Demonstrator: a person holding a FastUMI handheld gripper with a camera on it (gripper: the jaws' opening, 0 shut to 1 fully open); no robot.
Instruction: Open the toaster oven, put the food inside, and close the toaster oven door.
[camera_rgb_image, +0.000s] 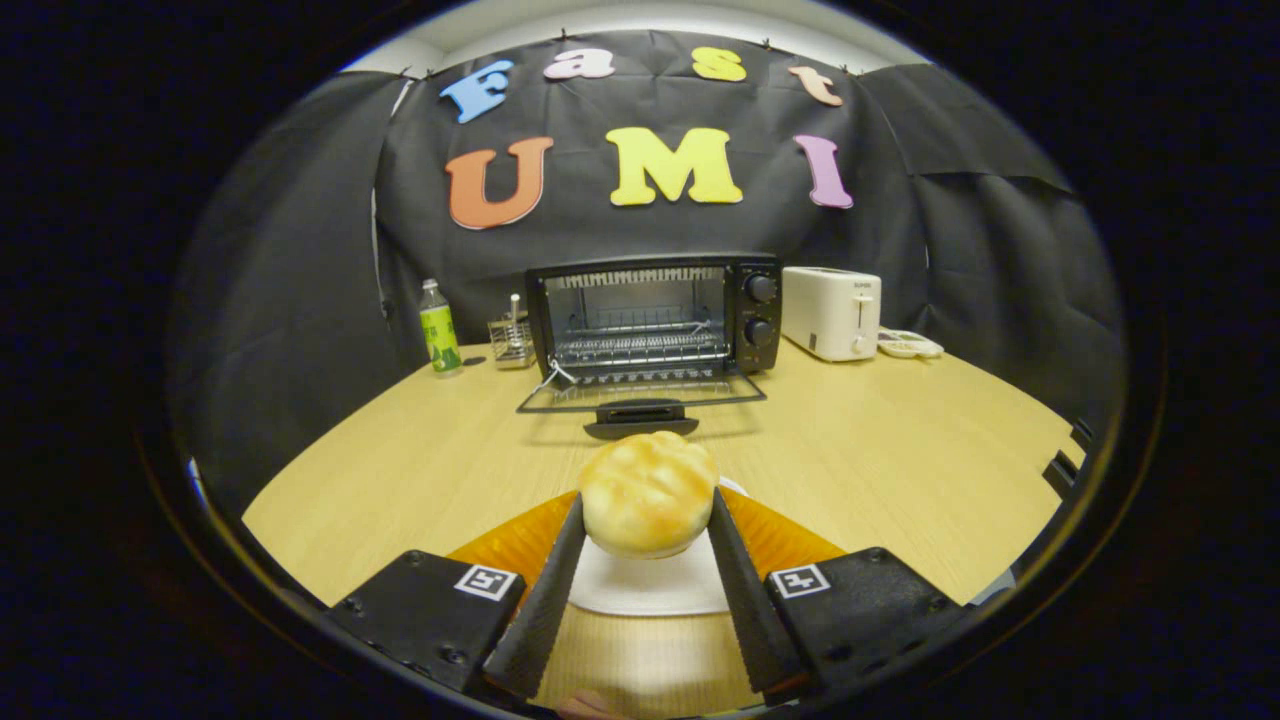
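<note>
Bottle (439, 328) and wire rack (511, 340) left of toaster oven (655, 318), its door (640, 395) already down; white toaster (831, 312) to its right; gripper (646, 520) clenched on bun (648, 494), over plate (650, 585), well short of the oven; step: carrying food; next, likely forward onto the oven's shelf.

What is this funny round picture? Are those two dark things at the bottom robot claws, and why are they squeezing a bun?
It's a handheld gripper: a person carries it, and a camera riding on it looks forward along its two fingers. The fingers pinch a bread bun from both sides, above a white plate. Ahead, on the wooden table, stands a toaster oven with its door folded down open. Beside it are a white toaster, a green bottle and a small wire rack.
</note>
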